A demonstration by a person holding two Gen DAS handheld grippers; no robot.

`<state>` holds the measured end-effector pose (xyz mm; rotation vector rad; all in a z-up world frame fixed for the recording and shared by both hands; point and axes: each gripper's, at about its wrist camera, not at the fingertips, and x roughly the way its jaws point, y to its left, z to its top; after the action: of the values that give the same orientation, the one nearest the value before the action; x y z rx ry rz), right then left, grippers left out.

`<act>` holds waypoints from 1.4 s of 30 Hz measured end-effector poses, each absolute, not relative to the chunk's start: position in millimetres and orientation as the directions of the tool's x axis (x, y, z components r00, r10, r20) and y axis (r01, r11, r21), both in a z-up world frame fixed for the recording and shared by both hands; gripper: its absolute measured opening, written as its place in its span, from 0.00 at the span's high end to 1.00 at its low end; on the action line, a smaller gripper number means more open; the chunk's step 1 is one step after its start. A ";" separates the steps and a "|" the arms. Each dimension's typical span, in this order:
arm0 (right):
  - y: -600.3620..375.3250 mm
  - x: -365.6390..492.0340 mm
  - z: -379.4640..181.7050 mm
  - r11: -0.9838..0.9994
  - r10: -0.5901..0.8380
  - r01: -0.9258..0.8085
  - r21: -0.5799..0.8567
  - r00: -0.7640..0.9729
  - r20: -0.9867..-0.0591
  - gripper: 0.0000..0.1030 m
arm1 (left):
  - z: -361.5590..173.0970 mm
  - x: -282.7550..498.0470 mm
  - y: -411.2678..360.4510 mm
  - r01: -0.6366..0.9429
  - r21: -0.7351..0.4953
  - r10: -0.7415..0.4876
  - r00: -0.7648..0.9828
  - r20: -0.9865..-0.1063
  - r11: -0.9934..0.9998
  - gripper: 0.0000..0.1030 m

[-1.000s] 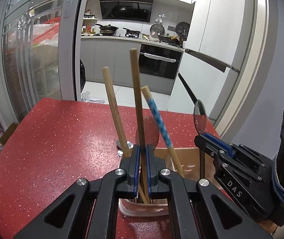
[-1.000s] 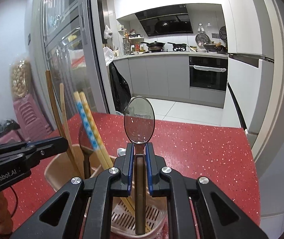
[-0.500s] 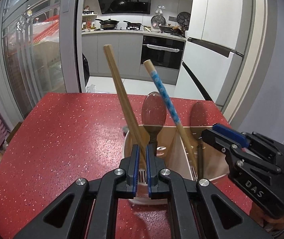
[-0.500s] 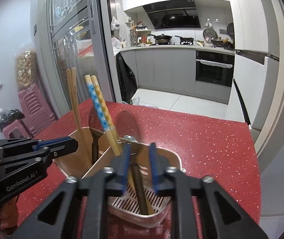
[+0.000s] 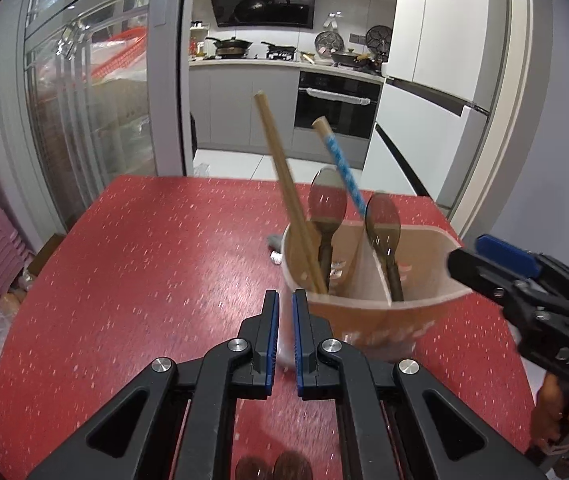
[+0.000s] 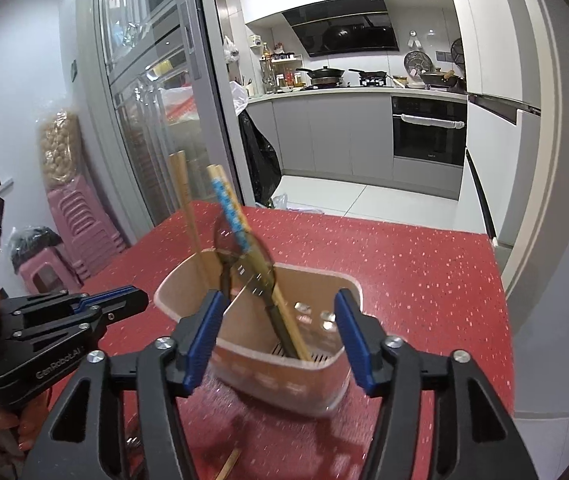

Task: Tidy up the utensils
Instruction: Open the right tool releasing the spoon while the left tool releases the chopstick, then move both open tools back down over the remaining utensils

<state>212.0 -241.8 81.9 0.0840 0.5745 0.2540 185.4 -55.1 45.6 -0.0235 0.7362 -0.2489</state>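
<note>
Left wrist view, speckled red table [image 5: 156, 264], grey kitchen beyond

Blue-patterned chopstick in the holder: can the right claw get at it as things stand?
Probably yes. The blue-patterned wooden chopstick leans out above the rim of the beige plastic utensil holder, straight ahead of the right claw, whose jaws have just been opening and hold nothing. The brown translucent spoon crowds it, though.

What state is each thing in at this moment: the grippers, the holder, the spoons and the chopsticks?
Left gripper: shut, holding nothing.
Right gripper: open, jaws just been opening, nothing gripped.
Utensil holder: upright on the red table.
Two spoons: standing bowl-up, one in each compartment.
Plain chopsticks: leaning in the holder.
Blue-patterned chopsticks: leaning in the holder.
</note>
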 end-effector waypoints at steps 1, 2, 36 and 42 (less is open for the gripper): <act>-240.4 206.7 81.4 0.965 0.261 -0.213 0.151 0.807 -0.530 0.32 | 43.2 180.4 -51.6 0.209 -0.110 -0.228 0.707 -0.670 0.972 0.69; -239.3 200.7 79.8 0.965 0.261 -0.211 0.155 0.802 -0.537 0.31 | 41.3 177.1 -49.4 0.205 -0.112 -0.225 0.702 -0.676 0.972 0.69; -213.6 113.8 -19.3 0.968 0.223 -0.020 0.249 0.516 -0.827 0.22 | -67.9 82.4 20.8 0.049 -0.097 -0.108 0.537 -0.837 0.994 0.00; -208.7 113.9 -28.7 0.970 0.214 -0.004 0.241 0.479 -0.852 0.22 | -78.6 82.3 12.9 0.068 -0.083 -0.106 0.507 -0.855 0.994 0.00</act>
<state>113.9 -208.7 -28.7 0.2177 1.0656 0.1345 82.3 12.9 -78.6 -0.0407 1.0338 -0.1051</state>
